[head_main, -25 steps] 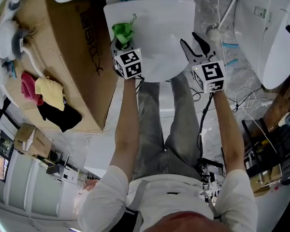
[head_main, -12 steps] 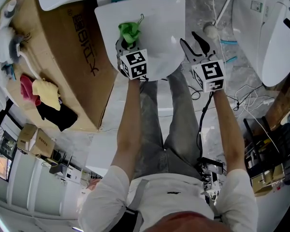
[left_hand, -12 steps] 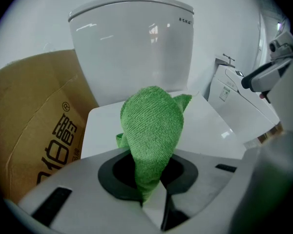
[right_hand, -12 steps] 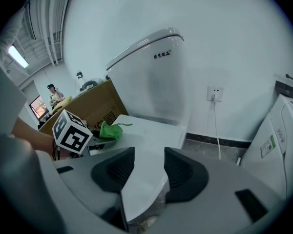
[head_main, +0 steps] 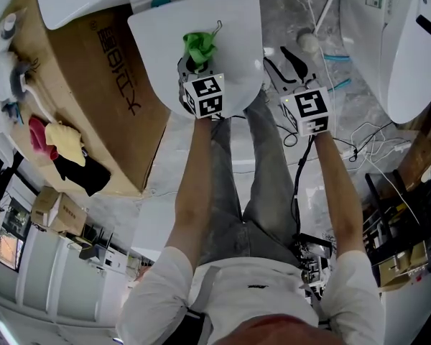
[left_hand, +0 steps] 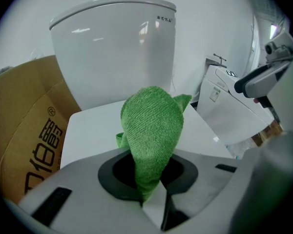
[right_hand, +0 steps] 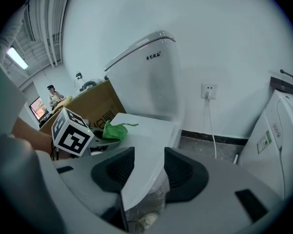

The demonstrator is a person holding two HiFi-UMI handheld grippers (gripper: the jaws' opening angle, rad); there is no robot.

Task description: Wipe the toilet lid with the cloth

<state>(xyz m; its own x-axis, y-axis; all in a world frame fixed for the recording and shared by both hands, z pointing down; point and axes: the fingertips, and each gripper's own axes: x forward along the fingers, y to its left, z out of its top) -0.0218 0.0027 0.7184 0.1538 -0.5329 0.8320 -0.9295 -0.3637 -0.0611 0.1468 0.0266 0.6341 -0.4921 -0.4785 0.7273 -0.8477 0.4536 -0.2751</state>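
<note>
1. Cloth (left_hand: 154, 130) is gripped in the closed left tool (head_main: 194, 63), bunched ahead of its jaws over the lid (head_main: 158, 56).
2. The right tool (head_main: 281, 62) is held empty, jaws apart, beside the lid's edge.
3. Wiping is judged in hand; next, the cloth must be pressed flat and swept across the lid.

Head view looks steeply down on the toilet lid (head_main: 158, 49). Both gripper views sit low and close, facing the cistern (left_hand: 112, 48); all share the lid.
</note>
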